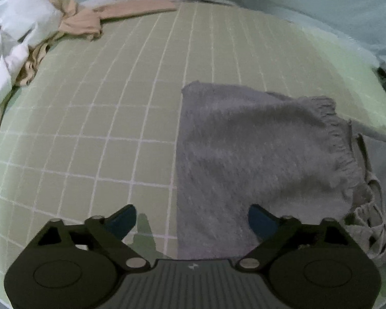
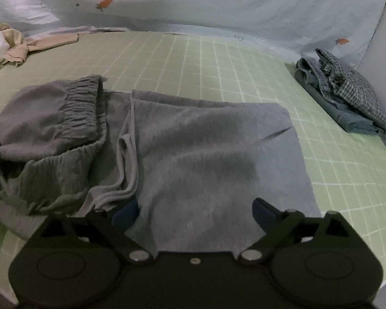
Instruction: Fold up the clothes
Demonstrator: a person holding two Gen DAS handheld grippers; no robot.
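Observation:
A grey garment [image 1: 244,149] with a gathered elastic waistband [image 1: 334,134] lies on the green checked sheet [image 1: 103,118]. My left gripper [image 1: 193,221] hangs over its near left edge. The jaws stand wide, the right fingertip over the cloth and the left over bare sheet, with nothing pinched. In the right wrist view the same grey garment [image 2: 205,149] is folded over itself, with its waistband [image 2: 82,108] bunched at the left. My right gripper [image 2: 195,211] is open over the near edge of the folded part. Cloth lies loose between its fingers and hides part of the left one.
A pile of white cloth [image 1: 18,33] and beige cloth [image 1: 85,20] sits at the far left. Folded jeans under a checked shirt [image 2: 347,95] lie at the far right. A pale blue cover with carrot prints [image 2: 193,0] runs along the back. The bed's edge is at the right.

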